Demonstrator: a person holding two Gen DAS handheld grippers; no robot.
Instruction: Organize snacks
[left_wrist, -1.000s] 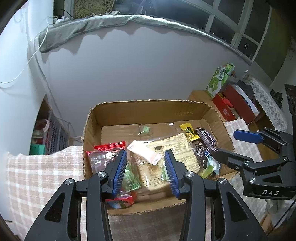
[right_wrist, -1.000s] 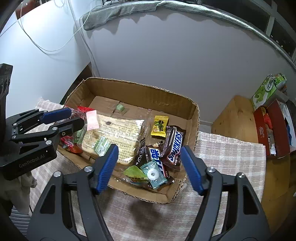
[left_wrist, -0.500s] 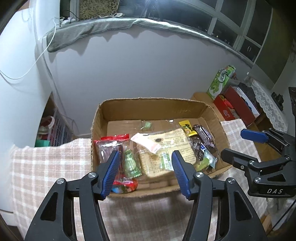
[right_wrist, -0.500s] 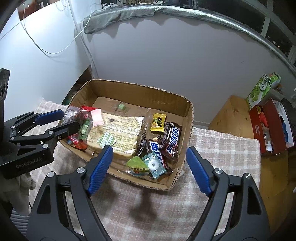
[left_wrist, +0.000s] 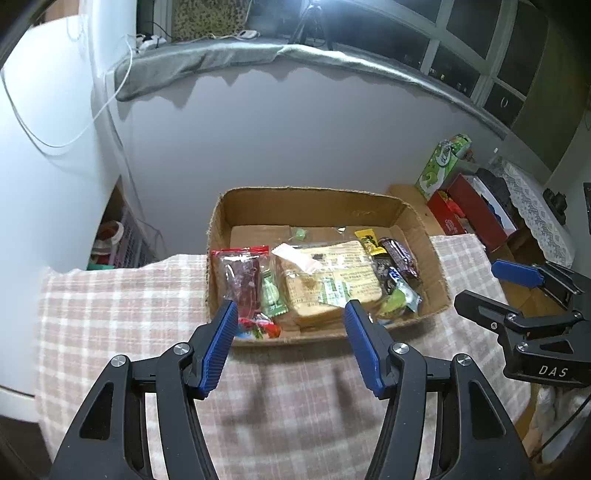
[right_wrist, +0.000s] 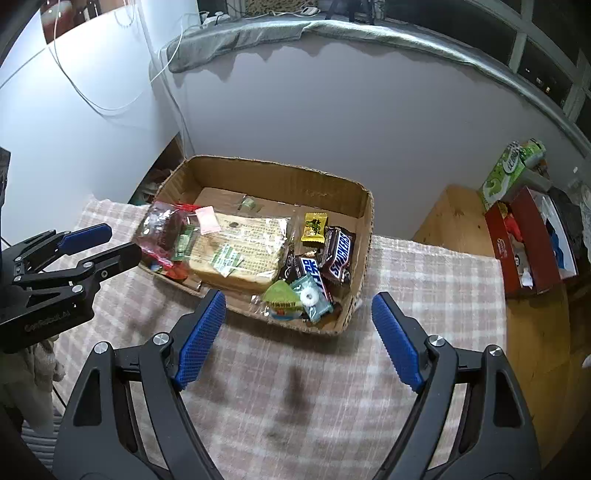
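Observation:
An open cardboard box stands on a checked tablecloth and holds several snacks. A large bread pack lies in the middle, a red-topped clear bag at the left, and Snickers bars at the right. My left gripper is open and empty, above the cloth in front of the box. My right gripper is open and empty, near the box's front right.
A wooden surface to the right carries a red box and a green carton. A grey wall rises behind the box. A wire basket stands at the left below the table edge.
Both grippers have pulled back and up from the box. The left gripper's jaws have opened wider. The snacks stay in the box.

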